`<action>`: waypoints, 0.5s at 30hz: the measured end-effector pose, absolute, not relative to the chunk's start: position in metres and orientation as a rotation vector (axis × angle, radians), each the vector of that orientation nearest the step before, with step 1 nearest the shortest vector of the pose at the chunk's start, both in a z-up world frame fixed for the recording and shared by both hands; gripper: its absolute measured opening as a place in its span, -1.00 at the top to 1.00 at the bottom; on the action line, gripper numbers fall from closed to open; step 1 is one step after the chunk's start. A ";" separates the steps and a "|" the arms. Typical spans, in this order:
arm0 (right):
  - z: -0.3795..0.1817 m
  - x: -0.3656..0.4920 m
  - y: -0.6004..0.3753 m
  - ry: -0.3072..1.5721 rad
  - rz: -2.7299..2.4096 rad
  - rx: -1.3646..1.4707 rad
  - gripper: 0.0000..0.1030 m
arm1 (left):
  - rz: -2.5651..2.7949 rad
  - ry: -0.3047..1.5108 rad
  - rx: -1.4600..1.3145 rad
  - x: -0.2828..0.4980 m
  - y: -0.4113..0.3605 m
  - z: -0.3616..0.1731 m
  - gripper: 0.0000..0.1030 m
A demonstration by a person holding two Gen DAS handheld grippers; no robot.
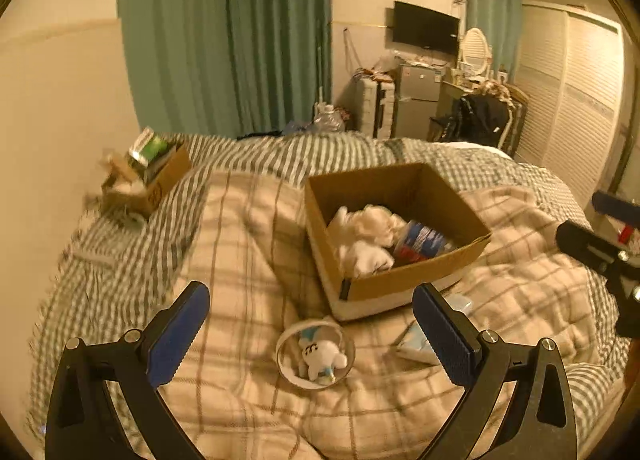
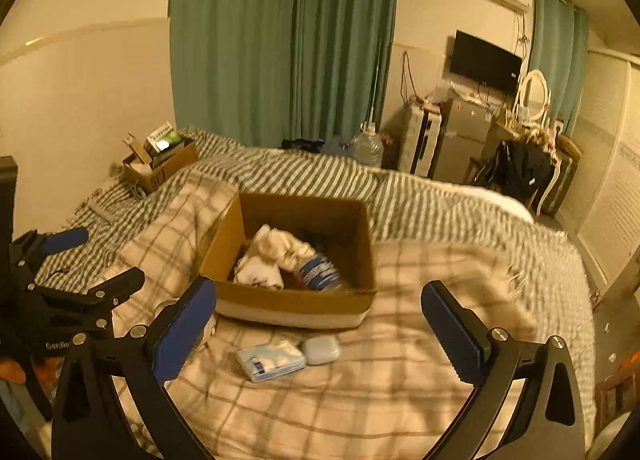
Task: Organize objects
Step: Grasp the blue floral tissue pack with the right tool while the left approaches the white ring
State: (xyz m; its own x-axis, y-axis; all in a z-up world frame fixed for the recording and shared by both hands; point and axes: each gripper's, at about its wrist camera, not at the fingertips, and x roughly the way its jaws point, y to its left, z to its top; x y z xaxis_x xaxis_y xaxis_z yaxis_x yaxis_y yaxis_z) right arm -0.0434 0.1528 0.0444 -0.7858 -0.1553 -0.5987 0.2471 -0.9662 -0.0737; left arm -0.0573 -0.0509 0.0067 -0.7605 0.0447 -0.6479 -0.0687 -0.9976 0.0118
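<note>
An open cardboard box (image 1: 400, 284) (image 2: 296, 302) sits on the plaid blanket and holds white cloths (image 1: 368, 236) (image 2: 276, 256) and a blue-labelled container (image 1: 420, 242) (image 2: 320, 272). A clear round container with a white plush toy (image 1: 318, 356) lies in front of the box, between my fingers in the left wrist view. A tissue packet (image 2: 270, 360) (image 1: 416, 344) and a small white case (image 2: 320, 350) lie in front of the box. My left gripper (image 1: 312, 336) (image 2: 76, 256) is open and empty. My right gripper (image 2: 320, 324) (image 1: 600, 228) is open and empty above the packet.
A second cardboard box (image 1: 148, 176) (image 2: 160, 166) full of items stands at the bed's far left by the wall. Green curtains (image 1: 228, 36), a suitcase (image 2: 424, 144), a small fridge (image 1: 416, 100), a TV (image 2: 484, 62) and a dressing table lie beyond the bed.
</note>
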 end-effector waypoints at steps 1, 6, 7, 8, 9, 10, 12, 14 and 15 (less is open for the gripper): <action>0.037 -0.047 0.150 0.222 -2.769 0.928 -0.99 | 2.893 0.040 -1.084 -0.059 -0.053 -0.003 -1.00; -0.018 -0.064 0.134 0.297 -2.729 1.023 -0.99 | 2.876 0.038 -1.203 -0.068 -0.062 -0.054 -1.00; -0.027 -0.067 0.132 0.309 -2.711 1.048 -0.99 | 2.861 0.039 -1.239 -0.070 -0.063 -0.063 -1.00; -0.042 -0.072 0.130 0.320 -2.688 1.084 -0.99 | 2.836 0.033 -1.283 -0.073 -0.064 -0.075 -1.00; -0.051 -0.075 0.128 0.322 -2.673 1.109 -0.99 | 2.823 0.032 -1.305 -0.073 -0.064 -0.081 -1.00; -0.059 -0.078 0.127 0.321 -2.656 1.133 -0.99 | 2.808 0.037 -1.335 -0.075 -0.064 -0.089 -1.00; -0.080 -0.088 0.124 0.317 -2.610 1.215 -0.99 | 2.791 0.047 -1.409 -0.079 -0.066 -0.103 -1.00; -0.095 -0.095 0.121 0.314 -2.574 1.270 -0.99 | 2.783 0.024 -1.480 -0.083 -0.071 -0.114 -1.00; -0.099 -0.098 0.121 0.303 -2.558 1.288 -0.99 | 2.782 0.010 -1.500 -0.084 -0.074 -0.118 -1.00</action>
